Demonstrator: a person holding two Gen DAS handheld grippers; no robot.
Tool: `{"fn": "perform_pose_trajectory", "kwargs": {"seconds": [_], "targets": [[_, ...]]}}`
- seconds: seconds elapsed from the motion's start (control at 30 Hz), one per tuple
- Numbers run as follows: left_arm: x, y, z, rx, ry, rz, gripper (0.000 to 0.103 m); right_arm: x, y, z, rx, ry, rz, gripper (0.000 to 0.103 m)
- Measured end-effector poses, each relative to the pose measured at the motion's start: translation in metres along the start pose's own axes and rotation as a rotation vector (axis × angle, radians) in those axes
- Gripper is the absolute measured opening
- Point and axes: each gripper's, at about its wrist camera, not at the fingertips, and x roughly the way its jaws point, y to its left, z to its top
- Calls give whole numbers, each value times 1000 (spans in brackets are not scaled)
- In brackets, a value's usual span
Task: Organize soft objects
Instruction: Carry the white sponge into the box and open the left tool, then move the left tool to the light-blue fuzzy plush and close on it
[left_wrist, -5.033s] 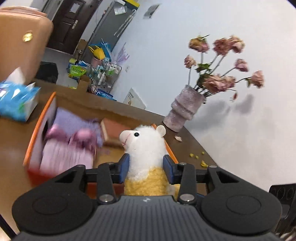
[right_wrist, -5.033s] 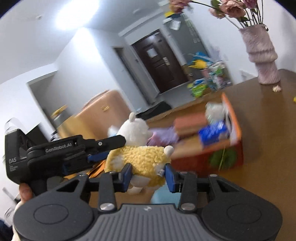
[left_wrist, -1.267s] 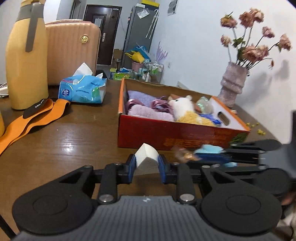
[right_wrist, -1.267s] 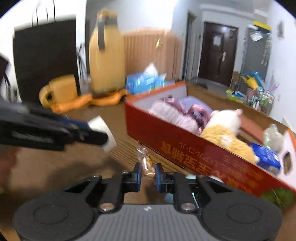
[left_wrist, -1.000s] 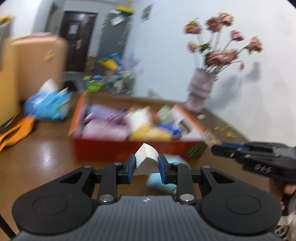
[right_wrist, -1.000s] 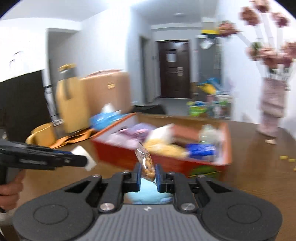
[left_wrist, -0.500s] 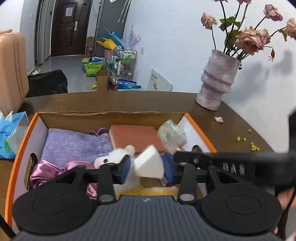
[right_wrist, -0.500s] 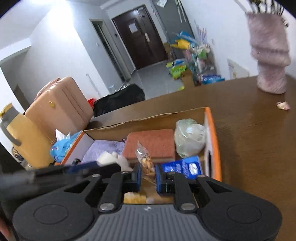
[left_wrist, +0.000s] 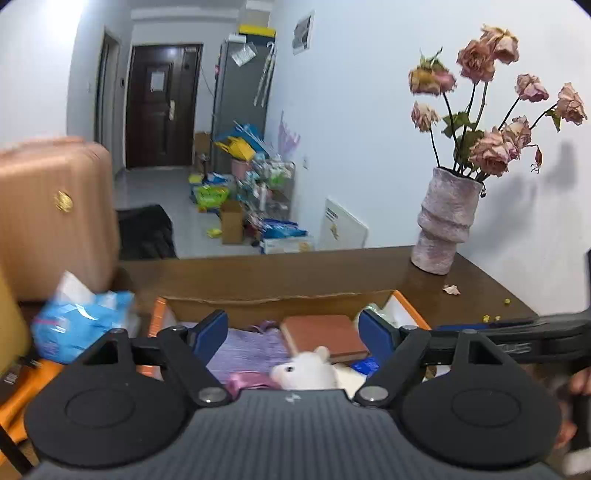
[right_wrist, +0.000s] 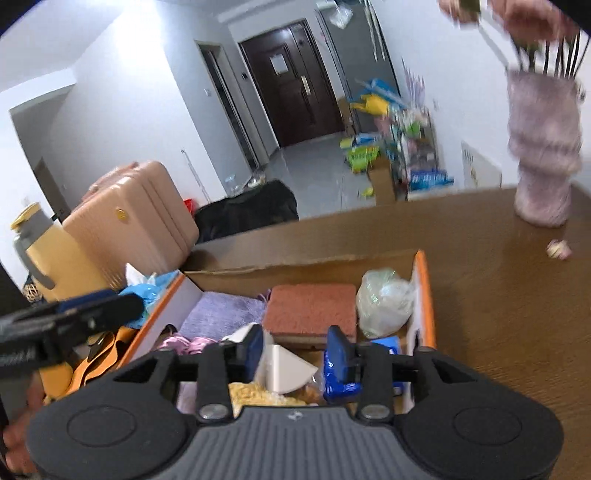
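Note:
An orange-rimmed cardboard box (right_wrist: 424, 280) on the brown table holds soft things: a purple cloth (right_wrist: 221, 312), a red-brown sponge (right_wrist: 312, 304), a clear bag (right_wrist: 384, 301), a blue packet (right_wrist: 340, 382), a white wedge sponge (right_wrist: 286, 371) and a white-and-yellow plush (left_wrist: 304, 371). My left gripper (left_wrist: 293, 334) is wide open and empty above the box (left_wrist: 412, 310). My right gripper (right_wrist: 295, 349) is open and empty over the box, with the white wedge lying below, between its fingers. The snack packet is hidden.
A pink vase of dried roses (left_wrist: 447, 229) stands at the table's far right corner, with fallen petals (left_wrist: 451, 290) near it. A blue tissue pack (left_wrist: 79, 325), an orange strap (right_wrist: 98, 363), a yellow flask (right_wrist: 51, 258) and a pink suitcase (right_wrist: 136, 218) are left of the box.
Both grippers have opened. The left one let go of the white wedge sponge and the right one let go of the snack packet, both over the box. Both have lifted slightly.

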Motion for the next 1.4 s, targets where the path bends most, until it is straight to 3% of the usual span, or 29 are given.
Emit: {"fn": "perform_pose_trajectory", "kwargs": {"seconds": [0.17, 0.4, 0.6, 0.83, 1.0, 1.17, 1.4], "targets": [[-47, 12, -3, 32, -28, 73, 81, -66, 13, -8, -103, -60, -74, 52], [-102, 16, -26, 37, -72, 137, 83, -121, 35, -35, -143, -139, -104, 55], [-170, 7, -115, 32, -144, 178, 88, -169, 66, -134, -198, -271, -103, 71], [-230, -4, -208, -52, -113, 154, 93, -203, 90, -244, -152, -306, -85, 80], [-235, -7, -219, -42, -80, 147, 93, -205, 98, -266, -194, -260, -96, 81], [-226, -11, -216, -38, -71, 117, 93, -200, 91, -263, -158, -254, -107, 81], [-184, -12, -211, -43, -2, 92, 93, -160, 72, -247, -105, -177, -89, 80]]}}
